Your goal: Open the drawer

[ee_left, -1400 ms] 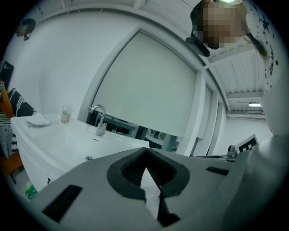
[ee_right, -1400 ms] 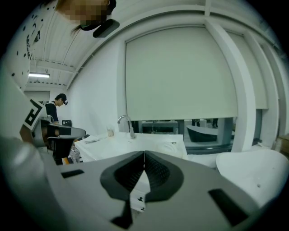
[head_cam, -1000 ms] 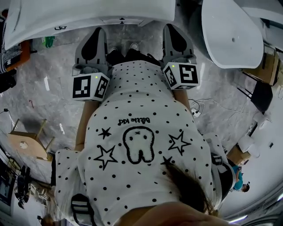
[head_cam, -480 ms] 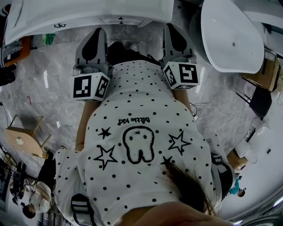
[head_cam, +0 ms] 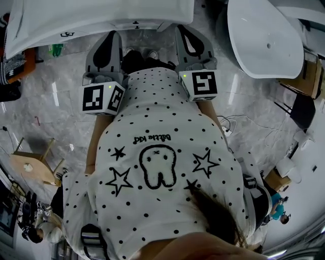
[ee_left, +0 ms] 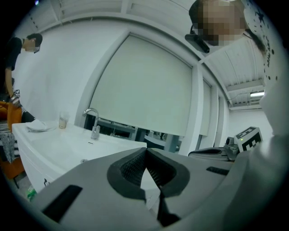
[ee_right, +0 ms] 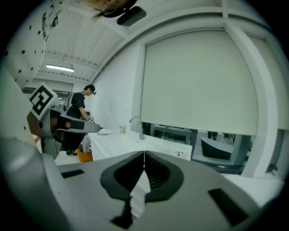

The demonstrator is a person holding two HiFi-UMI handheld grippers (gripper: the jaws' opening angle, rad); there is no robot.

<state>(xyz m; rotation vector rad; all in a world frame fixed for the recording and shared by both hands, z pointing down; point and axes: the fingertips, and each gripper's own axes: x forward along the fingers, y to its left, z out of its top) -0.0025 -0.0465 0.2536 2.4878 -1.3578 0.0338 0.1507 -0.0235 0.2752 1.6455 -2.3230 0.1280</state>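
Left gripper [ee_left: 146, 151]: the jaws were fully closed, with the ribbed pads meeting at the tips. Nothing was clamped between them, and the tips touched no object. Only pale background showed through the recess below the contact line.

Right gripper [ee_right: 144, 152]: the jaws were likewise closed tip to tip. They held nothing and contacted nothing.

In the head view, both grippers were held side by side and close to the person's body, one at each side of the dotted shirt [head_cam: 157, 152]. Their tips pointed toward a white vanity unit [head_cam: 101, 15].

The vanity unit stood directly ahead of both sets of jaws, near the tips but apart from them. A faucet [ee_left: 92, 118] rose from its top, ahead and left of the left gripper's jaws.

The drawer could not be positively identified in any view. A small dark fitting [head_cam: 136, 23] sat on the unit's front edge, ahead of the tips and between the two grippers. Whether it belonged to the drawer could not be determined.
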